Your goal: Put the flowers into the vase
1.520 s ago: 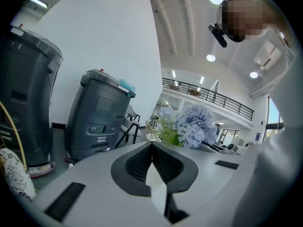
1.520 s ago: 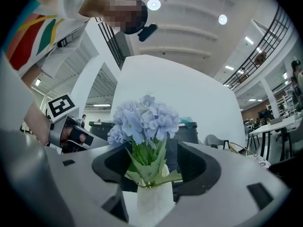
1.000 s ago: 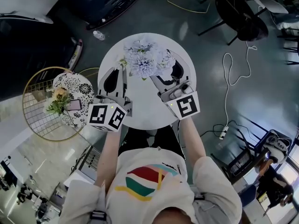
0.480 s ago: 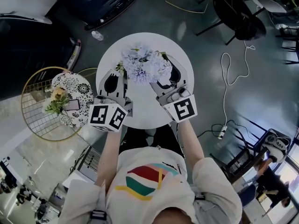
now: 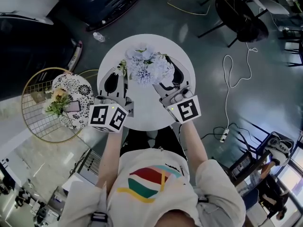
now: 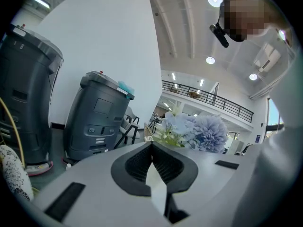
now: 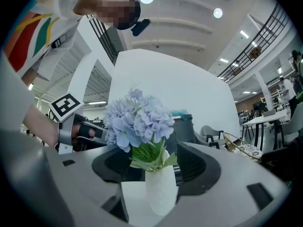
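Note:
A bunch of pale blue flowers (image 5: 146, 65) stands in a white vase (image 7: 161, 188) at the far middle of the round white table (image 5: 142, 103). In the head view the blooms hide the vase. My right gripper (image 5: 171, 74) lies on the table just right of the flowers. In the right gripper view this gripper (image 7: 156, 150) is open; the vase stands upright in the wide gap at its tips, with the blue flowers (image 7: 137, 119) rising above. My left gripper (image 5: 116, 77) rests left of the flowers. In the left gripper view its tips (image 6: 152, 144) meet, with nothing held, and the flowers (image 6: 196, 132) show beyond.
A gold wire side table (image 5: 35, 122) at the left carries a black-and-white patterned object (image 5: 75, 91) and a small yellow bouquet (image 5: 59, 100). A plastic bottle (image 5: 99, 35) lies on the floor behind the table. A black chair (image 5: 241, 13) and a cable (image 5: 236, 74) are at the right. Grey machines (image 6: 99, 117) stand beyond.
The flowers and my right gripper have shifted slightly left and nearer on the table. The left gripper has hardly moved.

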The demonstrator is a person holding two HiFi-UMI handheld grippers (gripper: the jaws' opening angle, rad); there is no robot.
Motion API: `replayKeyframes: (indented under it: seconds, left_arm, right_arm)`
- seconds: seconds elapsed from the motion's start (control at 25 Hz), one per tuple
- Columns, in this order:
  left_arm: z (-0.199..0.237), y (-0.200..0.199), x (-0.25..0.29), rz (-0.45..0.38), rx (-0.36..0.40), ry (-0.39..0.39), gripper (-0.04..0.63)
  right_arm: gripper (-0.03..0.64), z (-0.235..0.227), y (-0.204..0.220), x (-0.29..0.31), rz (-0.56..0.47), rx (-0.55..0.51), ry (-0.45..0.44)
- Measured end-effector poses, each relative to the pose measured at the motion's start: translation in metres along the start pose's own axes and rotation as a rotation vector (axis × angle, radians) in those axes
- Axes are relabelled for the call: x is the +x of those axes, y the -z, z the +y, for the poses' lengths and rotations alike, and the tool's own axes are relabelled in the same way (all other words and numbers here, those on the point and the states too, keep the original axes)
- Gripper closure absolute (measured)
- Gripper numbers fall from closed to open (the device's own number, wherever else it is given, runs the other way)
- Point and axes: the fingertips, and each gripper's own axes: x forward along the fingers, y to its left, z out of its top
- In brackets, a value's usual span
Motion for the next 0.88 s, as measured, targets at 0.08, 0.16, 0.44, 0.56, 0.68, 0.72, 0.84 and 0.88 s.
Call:
replayKeyframes:
  seconds: [0.08, 0.16, 0.44, 0.56, 0.68, 0.72, 0.84, 0.88]
  left_arm:
    - [0.001, -0.001, 0.000, -0.003, -0.001, -0.002, 0.589]
    - [0.000, -0.001, 0.000, -0.005, 0.001, -0.005, 0.589]
    - [0.000, -0.001, -0.001, -0.011, -0.004, -0.012, 0.589]
    - [-0.001, -0.002, -0.001, -0.018, -0.007, -0.017, 0.589]
    - [-0.001, -0.002, -0.002, -0.023, -0.008, -0.021, 0.589]
    - [0.000, -0.002, -0.002, -0.024, -0.009, -0.022, 0.589]
    - [0.001, -0.002, -0.004, -0.026, -0.009, -0.030, 0.589]
    - [0.002, -0.002, -0.004, -0.029, -0.009, -0.033, 0.589]
  right_arm:
    - [0.336, -0.001, 0.004, -0.001, 0.018, -0.005, -0.004]
    - [0.336, -0.002, 0.007, -0.004, 0.028, -0.015, -0.011]
    - [0.336, -0.001, 0.015, -0.016, 0.068, -0.056, -0.015]
    - [0.336, -0.002, 0.015, -0.019, 0.081, -0.076, -0.020]
    - [0.336, -0.002, 0.013, -0.020, 0.079, -0.086, -0.023]
    - [0.336, -0.001, 0.013, -0.021, 0.081, -0.093, -0.024]
    - [0.336, 0.000, 0.015, -0.023, 0.098, -0.103, -0.032]
    - [0.336, 0.001, 0.016, -0.024, 0.101, -0.101, -0.032]
